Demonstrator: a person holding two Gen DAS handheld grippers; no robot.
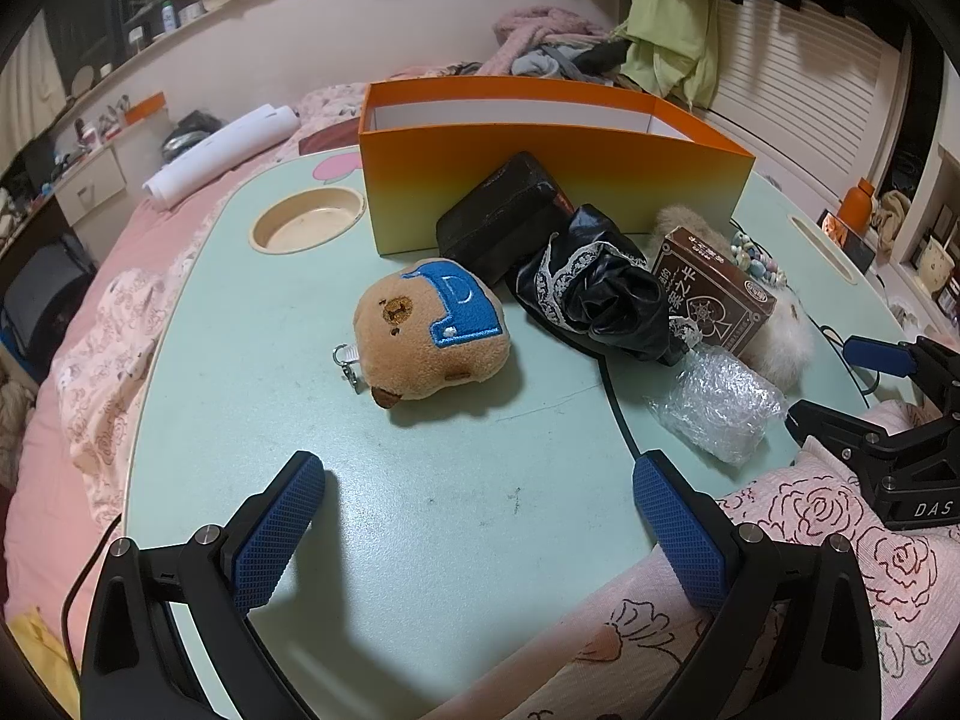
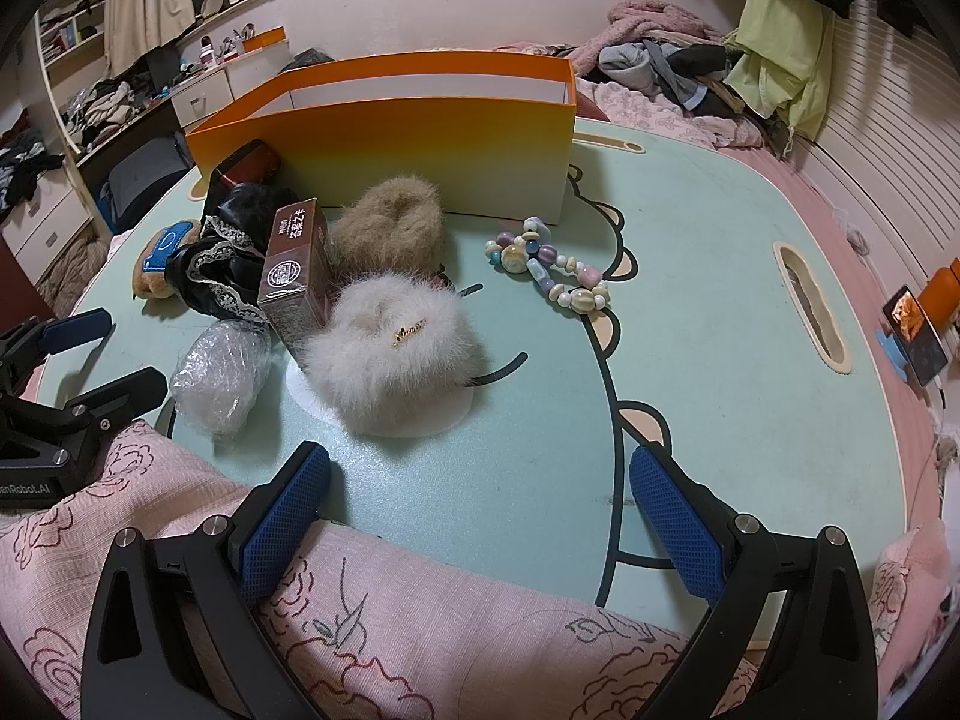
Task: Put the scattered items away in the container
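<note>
An orange box (image 1: 540, 180) (image 2: 420, 144) stands open at the back of the green lap table. In front of it lie a brown plush with a blue patch (image 1: 429, 330) (image 2: 159, 261), a black case (image 1: 498, 216), a black lace-trimmed cloth (image 1: 600, 294) (image 2: 222, 264), a brown card box (image 1: 714, 294) (image 2: 297, 276), a clear plastic wrap (image 1: 717, 402) (image 2: 219, 375), a white fluffy clip (image 2: 390, 354), a tan fluffy clip (image 2: 390, 228) and a bead string (image 2: 549, 267). My left gripper (image 1: 480, 474) is open, short of the plush. My right gripper (image 2: 480, 468) is open, short of the white clip.
The table (image 1: 420, 510) (image 2: 720, 300) has a round cup recess (image 1: 309, 219) at its left and a slot (image 2: 810, 306) at its right. Pink floral bedding (image 2: 360, 630) lies under the near edge. A phone (image 2: 915, 339) stands right of the table. Clothes pile behind the box.
</note>
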